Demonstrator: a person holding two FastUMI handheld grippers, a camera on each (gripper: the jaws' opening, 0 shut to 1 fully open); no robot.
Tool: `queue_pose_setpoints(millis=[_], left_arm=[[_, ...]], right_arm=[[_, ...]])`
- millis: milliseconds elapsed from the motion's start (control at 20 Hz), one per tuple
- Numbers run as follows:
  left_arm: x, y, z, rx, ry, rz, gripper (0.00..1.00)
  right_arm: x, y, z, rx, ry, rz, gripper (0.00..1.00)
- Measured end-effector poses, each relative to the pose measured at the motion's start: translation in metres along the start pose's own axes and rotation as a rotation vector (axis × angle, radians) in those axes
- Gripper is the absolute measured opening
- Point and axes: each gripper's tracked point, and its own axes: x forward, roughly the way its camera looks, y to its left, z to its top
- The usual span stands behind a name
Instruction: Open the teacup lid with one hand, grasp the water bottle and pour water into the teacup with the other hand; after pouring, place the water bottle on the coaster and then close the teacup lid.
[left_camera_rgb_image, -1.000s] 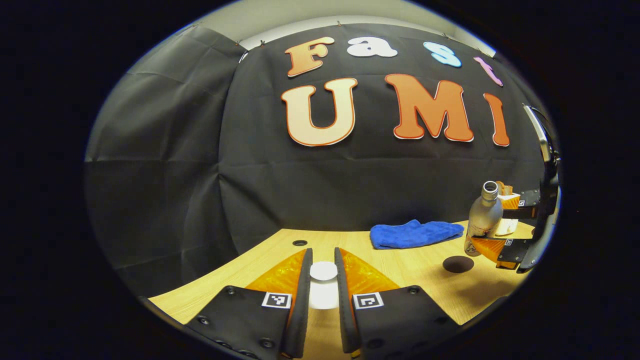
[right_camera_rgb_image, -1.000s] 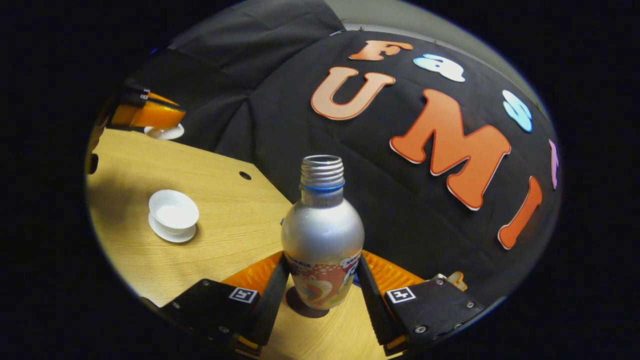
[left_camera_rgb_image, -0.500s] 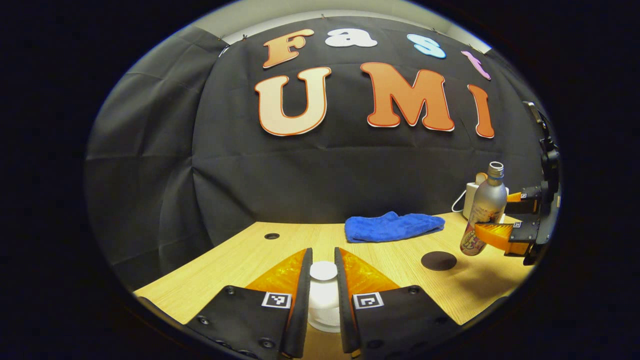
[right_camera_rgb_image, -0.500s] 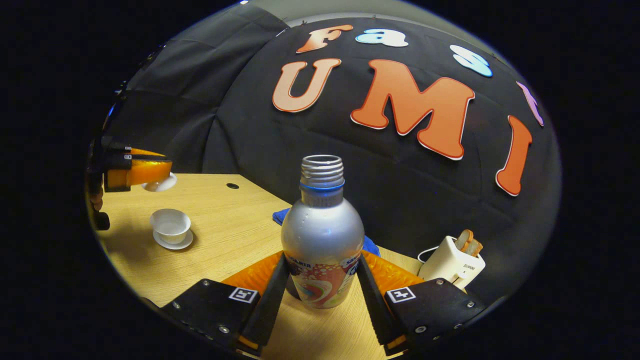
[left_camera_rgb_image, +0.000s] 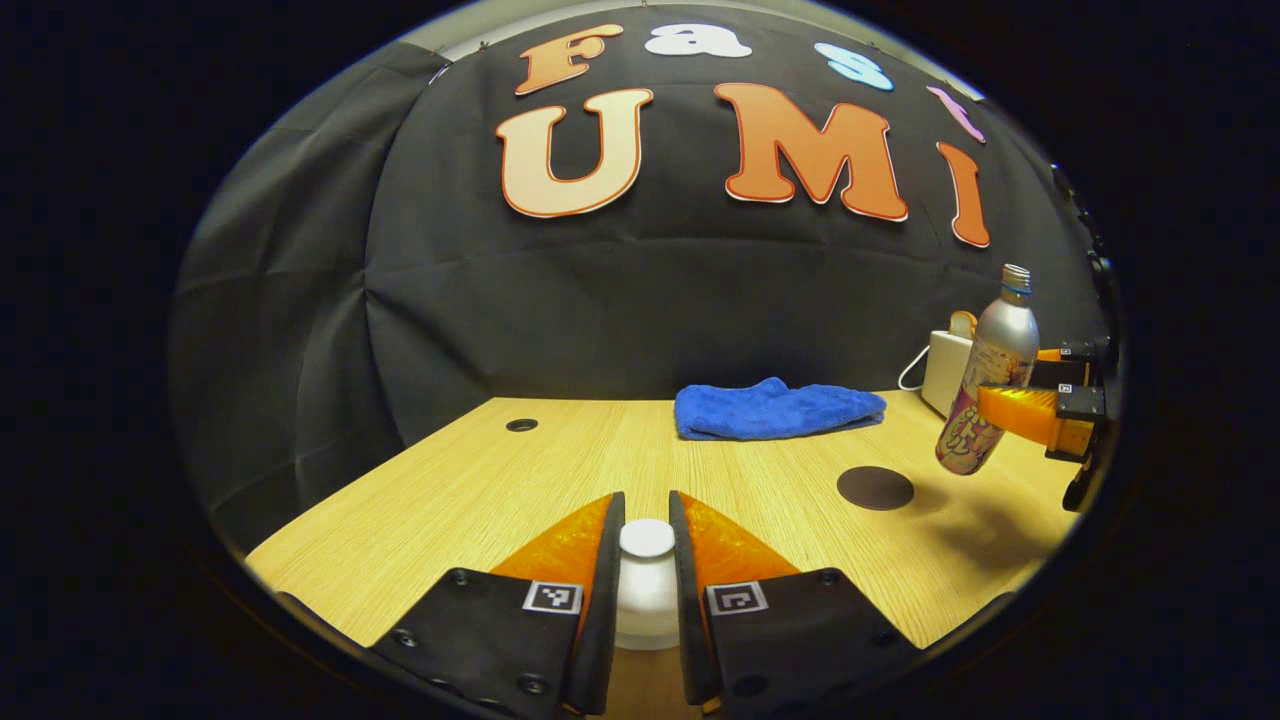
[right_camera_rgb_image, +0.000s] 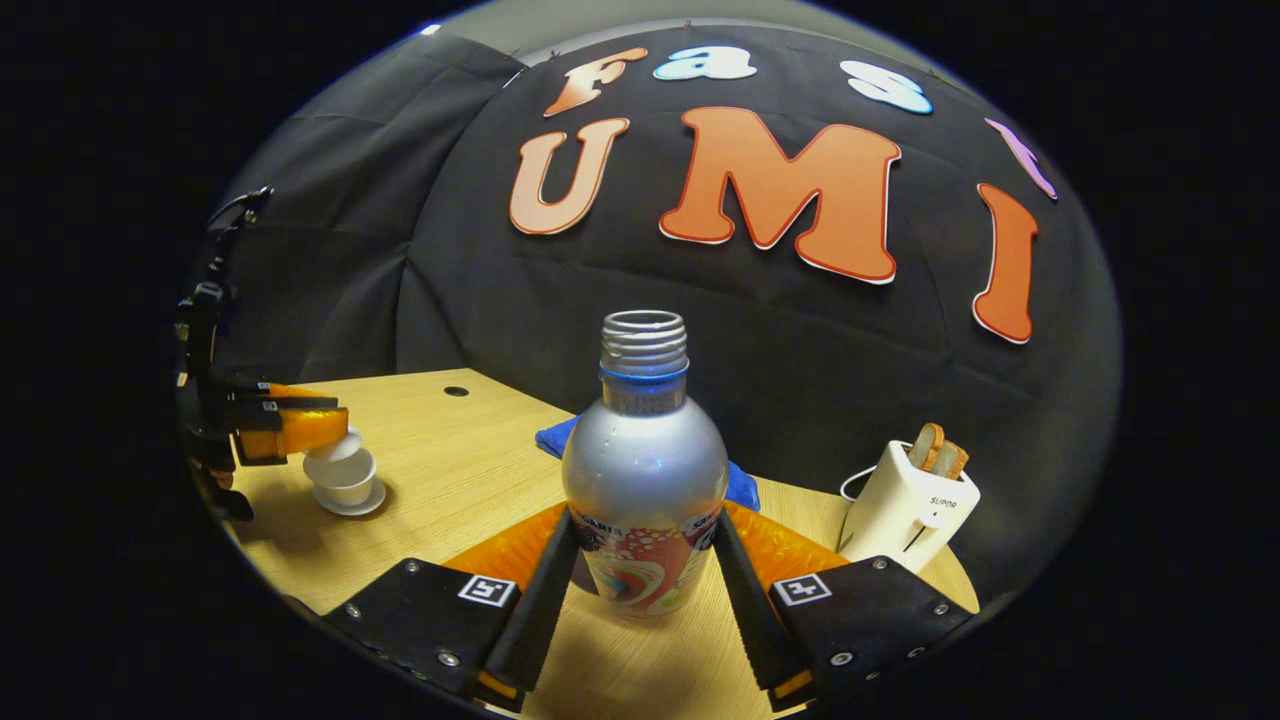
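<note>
- Two tongs are at work over a pale wooden worktop (left_camera_rgb_image: 480, 490), each pinching its own thing.
- The left tongs (left_camera_rgb_image: 647, 560) are pressed against the white knob of the teacup lid (left_camera_rgb_image: 647, 585); in the right gripper view these left tongs (right_camera_rgb_image: 335, 432) hold the lid (right_camera_rgb_image: 335, 447) tilted just above the rim of the teacup (right_camera_rgb_image: 343, 484), at the worktop's left side. Whether lid and cup touch cannot be told.
- The teacup stands on a white saucer (right_camera_rgb_image: 350, 503).
- The right tongs (right_camera_rgb_image: 640, 570) grip the water bottle (right_camera_rgb_image: 644, 470) by its printed lower body, one finger on each side; its threaded neck is uncapped.
- In the left gripper view the water bottle (left_camera_rgb_image: 990, 375) hangs clear of the worktop, leaning slightly, held in the right tongs (left_camera_rgb_image: 1000, 405) at the far right.
- The dark round coaster (left_camera_rgb_image: 875, 488) lies flat on the worktop, just to the lower left of the bottle and apart from it.
- A blue cloth (left_camera_rgb_image: 778, 410) lies crumpled near the back edge.
- A white toaster (right_camera_rgb_image: 908, 505) with bread slices in its slots stands at the right rear corner.
</note>
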Motion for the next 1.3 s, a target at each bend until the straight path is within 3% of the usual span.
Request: queue_pose_setpoints(millis=[450, 700, 1300], left_arm=[[0.002, -0.006, -0.003, -0.004, 0.01, -0.014, 0.31], [0.003, -0.006, -0.004, -0.003, 0.017, -0.011, 0.31], [0.007, -0.006, -0.015, -0.012, 0.044, -0.01, 0.31]], right_arm=[[0.054, -0.014, -0.027, 0.185, 0.037, -0.023, 0.78], [0.085, -0.003, -0.036, 0.26, 0.054, 0.012, 0.78], [0.109, 0.011, -0.049, 0.223, 0.117, 0.021, 0.78]])
